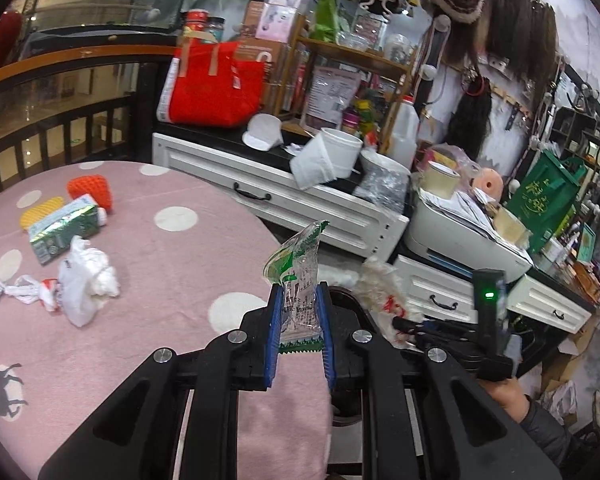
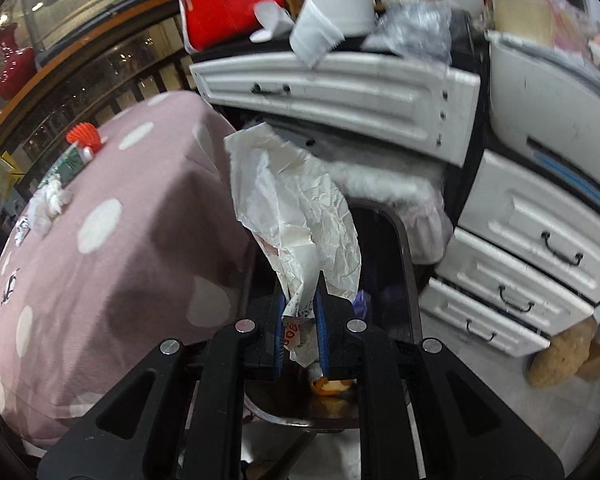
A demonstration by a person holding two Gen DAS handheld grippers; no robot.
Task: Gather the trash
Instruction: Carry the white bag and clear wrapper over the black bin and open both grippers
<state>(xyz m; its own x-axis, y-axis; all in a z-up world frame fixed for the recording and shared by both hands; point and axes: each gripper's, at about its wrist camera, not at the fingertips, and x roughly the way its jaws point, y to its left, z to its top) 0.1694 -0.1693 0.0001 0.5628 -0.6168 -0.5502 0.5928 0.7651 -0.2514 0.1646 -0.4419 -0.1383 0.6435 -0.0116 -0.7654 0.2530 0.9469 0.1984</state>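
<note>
Left gripper (image 1: pixel 300 316) jaws clamp a clear green-printed wrapper (image 1: pixel 298 272); right gripper (image 2: pixel 300 320) jaws clamp crumpled white paper (image 2: pixel 296 216), above the dark bin (image 2: pixel 400 264) beside the bench (image 2: pixel 112 264). Centre each piece over the bin before release.

I see open room above the dark bin (image 2: pixel 404 248). The pink table (image 2: pixel 148 248) and the white drawers (image 2: pixel 532 248) hem it in.

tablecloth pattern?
Pink tablecloth with white polka dots and a dark deer motif; clearest in the left wrist view.
</note>
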